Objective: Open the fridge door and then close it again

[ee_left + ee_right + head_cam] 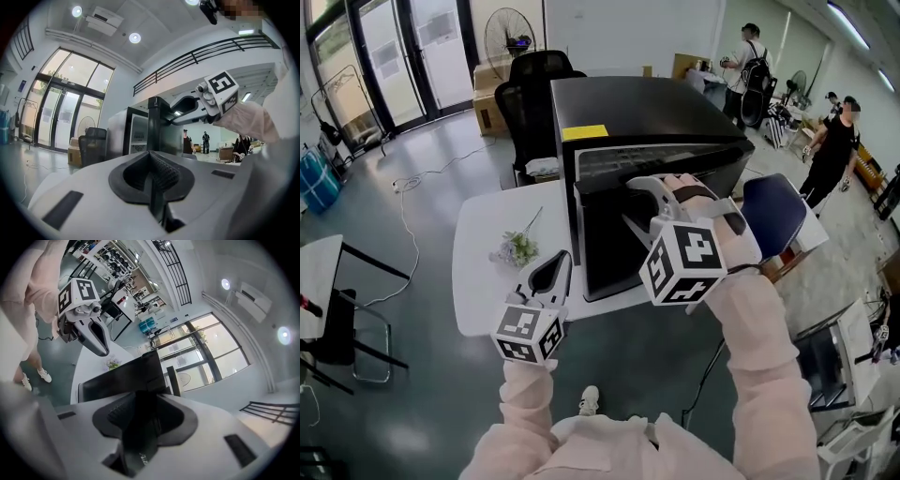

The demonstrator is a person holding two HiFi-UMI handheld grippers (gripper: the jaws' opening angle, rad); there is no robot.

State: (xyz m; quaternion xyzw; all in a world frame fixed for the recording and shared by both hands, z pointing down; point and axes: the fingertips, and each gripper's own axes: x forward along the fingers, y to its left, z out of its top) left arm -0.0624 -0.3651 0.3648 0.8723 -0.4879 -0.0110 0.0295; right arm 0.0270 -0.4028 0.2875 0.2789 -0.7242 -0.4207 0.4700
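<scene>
The fridge (649, 112) stands on the white table (483, 272), black, with a yellow label on its top. Its door (619, 246) looks swung a little way out from the cabinet: a grey strip shows between the cabinet top and the door's upper edge. So the opening half seems under way but not finished, and the closing half is all left to do. How wide the gap is cannot be told from here.

The right gripper (652, 199) reaches forward and slightly downward to the door's top edge, sleeve stretched out over the table corner. In the right gripper view a dark slab – the door's edge – fills the space between its fingers, which look clamped on it.

The left gripper (555, 267) hangs low at the table's near edge, pointing level toward the fridge and well apart from it, beside a small flower sprig (517, 248). Its fingers are pressed together on nothing – it takes no part in the pull.
</scene>
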